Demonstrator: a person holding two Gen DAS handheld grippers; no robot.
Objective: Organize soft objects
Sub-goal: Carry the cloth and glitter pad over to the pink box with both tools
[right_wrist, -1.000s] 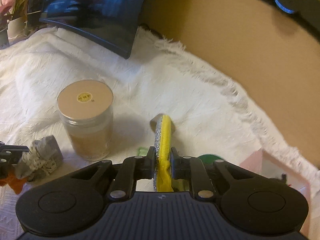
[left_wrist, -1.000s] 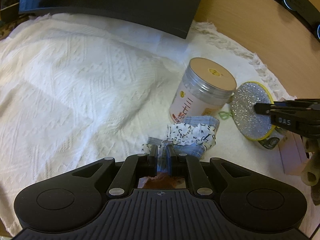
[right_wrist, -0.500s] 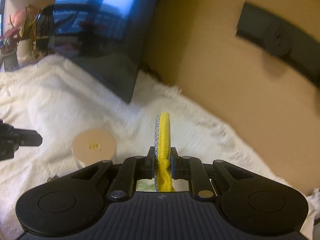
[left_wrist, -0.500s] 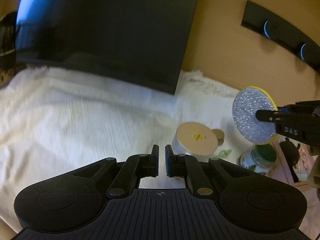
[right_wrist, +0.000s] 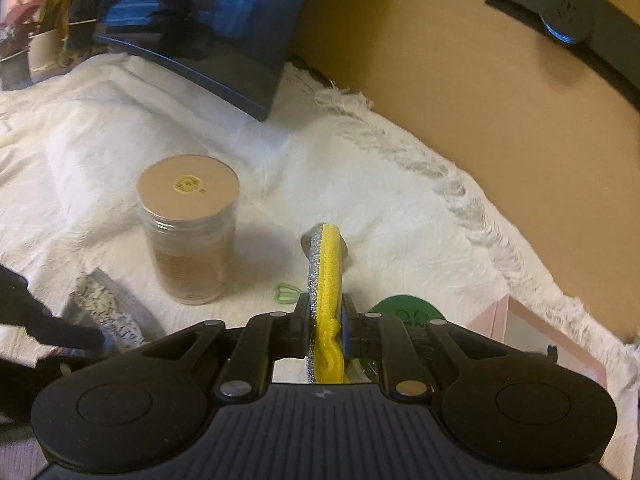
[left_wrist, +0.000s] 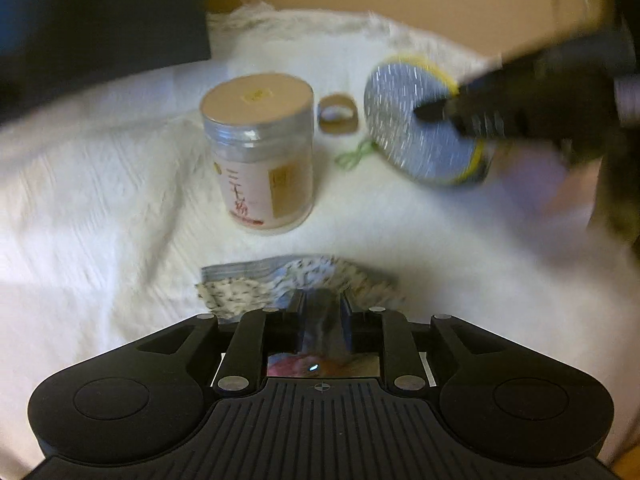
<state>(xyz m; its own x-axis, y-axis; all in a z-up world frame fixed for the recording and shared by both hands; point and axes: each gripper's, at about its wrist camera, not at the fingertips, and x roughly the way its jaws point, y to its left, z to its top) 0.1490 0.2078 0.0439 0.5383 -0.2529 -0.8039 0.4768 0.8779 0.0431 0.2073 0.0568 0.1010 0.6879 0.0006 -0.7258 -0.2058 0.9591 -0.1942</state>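
My left gripper (left_wrist: 323, 300) is shut on a folded blue-and-white printed cloth (left_wrist: 280, 286), which lies low over the white blanket (left_wrist: 100, 200). The cloth also shows at the left of the right wrist view (right_wrist: 106, 312), next to the left gripper's dark fingers (right_wrist: 60, 330). My right gripper (right_wrist: 326, 312) is shut on a round scrub pad, yellow sponge with a silver glitter face (right_wrist: 324, 276). It holds the pad on edge above the blanket. In the left wrist view the pad (left_wrist: 416, 124) is right of the jar, blurred.
A clear plastic jar with a tan lid (left_wrist: 260, 152) stands mid-blanket (right_wrist: 188, 232). A small tan ring (left_wrist: 338, 114) and green string (left_wrist: 354, 156) lie behind it. A green-lidded jar (right_wrist: 406, 312) and pink box (right_wrist: 532, 340) sit at right. A dark monitor (right_wrist: 208, 20) stands at the back.
My left gripper swung up away from the cloth, then came back down and is closed on it again. My right gripper rose with the pad and lowered again.
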